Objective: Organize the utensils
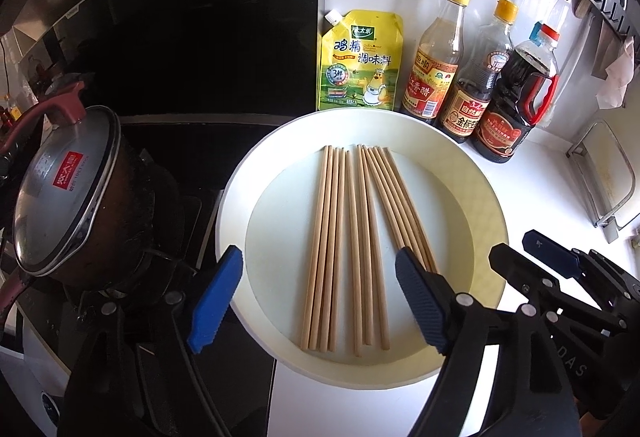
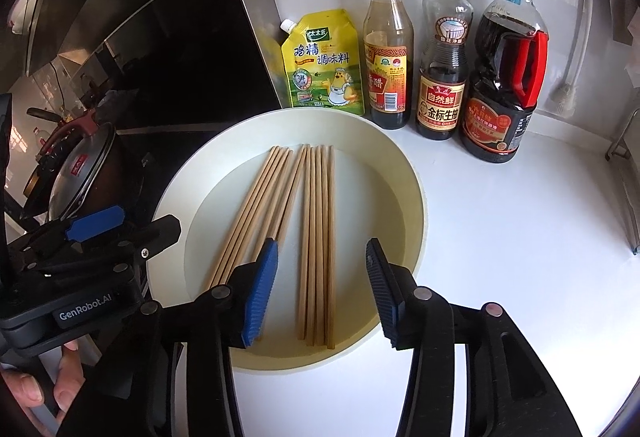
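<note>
A: Where are the chopsticks [image 1: 352,249]?

B: They are laid in loose groups in the plate [image 1: 472,197]. Both the left gripper [image 1: 320,301] and right gripper [image 2: 320,293] are held apart, empty, above them.

A: Next?

B: Probably the splayed sticks must be gathered and clamped squarely.

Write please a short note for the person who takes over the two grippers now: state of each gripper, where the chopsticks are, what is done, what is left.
Left gripper: open, empty, hovering over the near-left part of the plate.
Right gripper: open, empty, over the plate's near edge, a bundle of chopsticks below its gap.
Chopsticks: all lie flat in the white plate, in loose side-by-side groups, ends roughly aligned.
Nearby: seasoning pouch and three sauce bottles behind the plate, lidded pot on the stove at left.
Done: chopsticks gathered in the plate.
Left: I cannot tell whether further sorting or moving is wanted; no holder is visible.
</note>
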`<state>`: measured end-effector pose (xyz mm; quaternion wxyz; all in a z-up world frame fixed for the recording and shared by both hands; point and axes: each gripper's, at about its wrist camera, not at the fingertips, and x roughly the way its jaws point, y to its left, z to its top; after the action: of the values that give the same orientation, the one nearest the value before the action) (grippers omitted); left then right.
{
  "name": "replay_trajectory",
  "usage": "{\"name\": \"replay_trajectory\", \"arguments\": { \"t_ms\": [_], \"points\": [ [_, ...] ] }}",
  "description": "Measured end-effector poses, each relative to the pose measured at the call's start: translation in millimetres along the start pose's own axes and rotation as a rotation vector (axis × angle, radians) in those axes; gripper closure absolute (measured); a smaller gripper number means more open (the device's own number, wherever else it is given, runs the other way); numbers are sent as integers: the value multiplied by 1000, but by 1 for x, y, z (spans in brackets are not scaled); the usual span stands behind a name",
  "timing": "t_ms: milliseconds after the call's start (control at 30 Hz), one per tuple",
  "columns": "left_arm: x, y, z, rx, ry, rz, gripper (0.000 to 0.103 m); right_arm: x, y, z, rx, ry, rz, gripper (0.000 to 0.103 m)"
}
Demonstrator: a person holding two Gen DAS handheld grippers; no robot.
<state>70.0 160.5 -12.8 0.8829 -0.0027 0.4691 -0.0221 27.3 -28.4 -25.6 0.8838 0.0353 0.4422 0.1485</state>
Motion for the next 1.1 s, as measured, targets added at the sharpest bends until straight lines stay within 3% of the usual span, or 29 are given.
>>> {"name": "replay_trajectory", "arguments": {
  "t_ms": [433,967,1100],
  "points": [
    [-1,0,-1,-4,7,24,16,-3,-2,-2,5,-1,-8,53],
    [7,1,1,-10,30,45,15,-2,-3,-1,7,1,-12,53],
    [7,1,1,-9,25,47,10,-2,-3,-1,7,3,-13,53]
  ]
}}
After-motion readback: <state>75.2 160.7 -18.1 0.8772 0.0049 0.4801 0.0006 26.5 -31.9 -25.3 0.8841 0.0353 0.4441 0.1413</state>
